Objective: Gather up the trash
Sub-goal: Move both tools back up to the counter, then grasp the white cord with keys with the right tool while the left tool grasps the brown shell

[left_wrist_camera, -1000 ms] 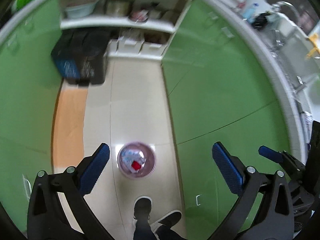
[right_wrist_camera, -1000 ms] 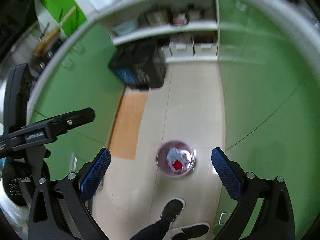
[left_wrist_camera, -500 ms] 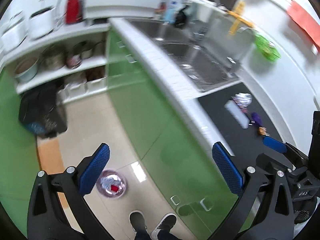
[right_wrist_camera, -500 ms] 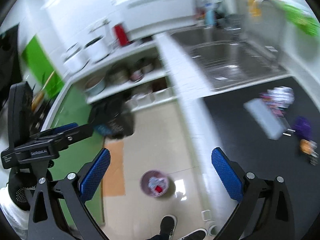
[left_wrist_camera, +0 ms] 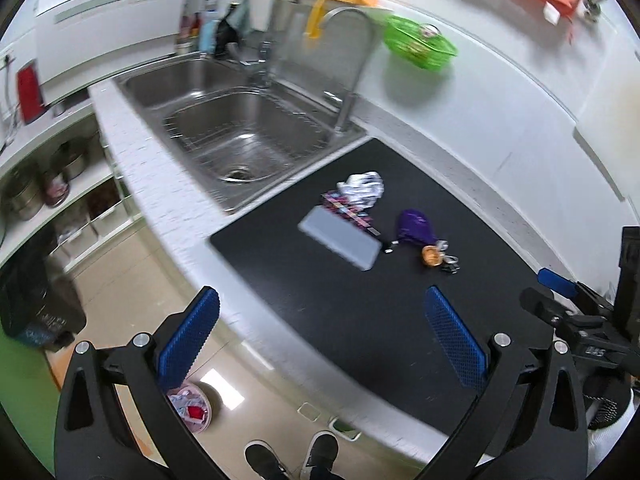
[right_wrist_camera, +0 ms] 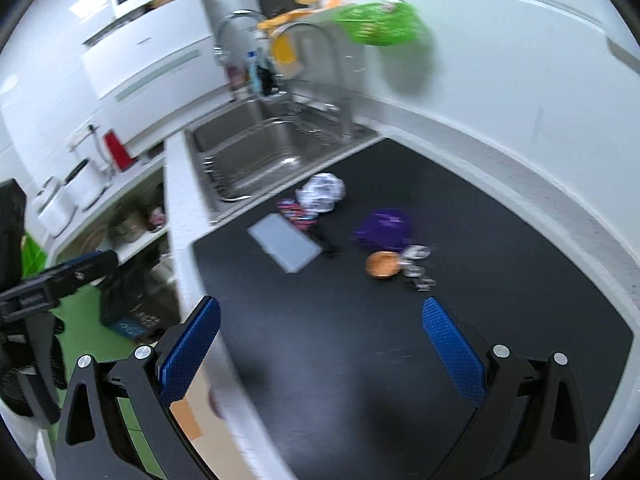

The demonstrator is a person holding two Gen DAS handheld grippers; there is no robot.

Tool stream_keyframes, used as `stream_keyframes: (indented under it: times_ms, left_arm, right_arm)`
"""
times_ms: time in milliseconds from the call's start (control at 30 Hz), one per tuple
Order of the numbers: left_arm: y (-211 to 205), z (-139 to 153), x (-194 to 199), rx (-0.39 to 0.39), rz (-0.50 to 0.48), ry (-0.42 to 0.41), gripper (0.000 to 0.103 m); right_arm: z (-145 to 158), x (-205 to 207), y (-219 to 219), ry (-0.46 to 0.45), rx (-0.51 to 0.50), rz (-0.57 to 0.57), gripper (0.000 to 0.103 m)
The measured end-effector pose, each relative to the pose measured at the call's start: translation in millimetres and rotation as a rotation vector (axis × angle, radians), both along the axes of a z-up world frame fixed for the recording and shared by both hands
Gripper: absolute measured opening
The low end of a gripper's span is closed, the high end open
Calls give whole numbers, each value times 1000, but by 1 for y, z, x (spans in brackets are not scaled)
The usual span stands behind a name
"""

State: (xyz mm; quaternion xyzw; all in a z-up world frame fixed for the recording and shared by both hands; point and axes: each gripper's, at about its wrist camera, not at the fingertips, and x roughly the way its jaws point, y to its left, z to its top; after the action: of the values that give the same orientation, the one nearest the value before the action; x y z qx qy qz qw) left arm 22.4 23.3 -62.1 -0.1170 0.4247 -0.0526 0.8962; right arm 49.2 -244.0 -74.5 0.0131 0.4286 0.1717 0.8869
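Trash lies on a black counter mat (left_wrist_camera: 360, 320): a crumpled white wrapper (left_wrist_camera: 362, 188), a colourful wrapper (left_wrist_camera: 346, 208), a purple wrapper (left_wrist_camera: 416, 228) and a small orange piece (left_wrist_camera: 431, 256). A grey flat pad (left_wrist_camera: 340, 242) lies beside them. The same items show in the right wrist view: white wrapper (right_wrist_camera: 324, 192), purple wrapper (right_wrist_camera: 386, 224), orange piece (right_wrist_camera: 382, 264). A pink bin (left_wrist_camera: 192, 404) with trash stands on the floor. My left gripper (left_wrist_camera: 320, 340) and right gripper (right_wrist_camera: 320, 340) are both open and empty, held above the mat's near edge.
A steel sink (left_wrist_camera: 240, 136) with a tap (left_wrist_camera: 352, 80) lies left of the mat. A green basket (left_wrist_camera: 420, 46) hangs on the wall. Shelves with pots (left_wrist_camera: 40, 188) and a black bag (left_wrist_camera: 32, 312) stand at the left. Shoes (left_wrist_camera: 292, 456) show below.
Both views have swung up from the floor and pink bin to the counter top and sink. The trash on the mat is nearer and more central. Both grippers stay open.
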Motion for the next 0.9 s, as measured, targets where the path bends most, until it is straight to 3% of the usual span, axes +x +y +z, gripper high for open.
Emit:
stream_keyframes:
  times_ms: [300, 600, 667, 733, 900]
  left_arm:
    - [-49, -13, 44, 10, -34, 40, 100]
    - [-61, -39, 62, -8, 4, 106, 100]
    - [-63, -44, 65, -9, 13, 118, 100]
    - [-65, -50, 67, -11, 22, 131, 100]
    - [-70, -60, 70, -12, 28, 152, 100]
  right_arm:
    - [-55, 59, -32, 94, -100, 51, 97]
    - [-104, 100, -32, 158, -166, 151, 96]
    - [-110, 105, -31, 165, -170, 170, 87]
    - [-117, 111, -31, 181, -185, 188, 62]
    - [-121, 116, -31, 177, -175, 218, 43]
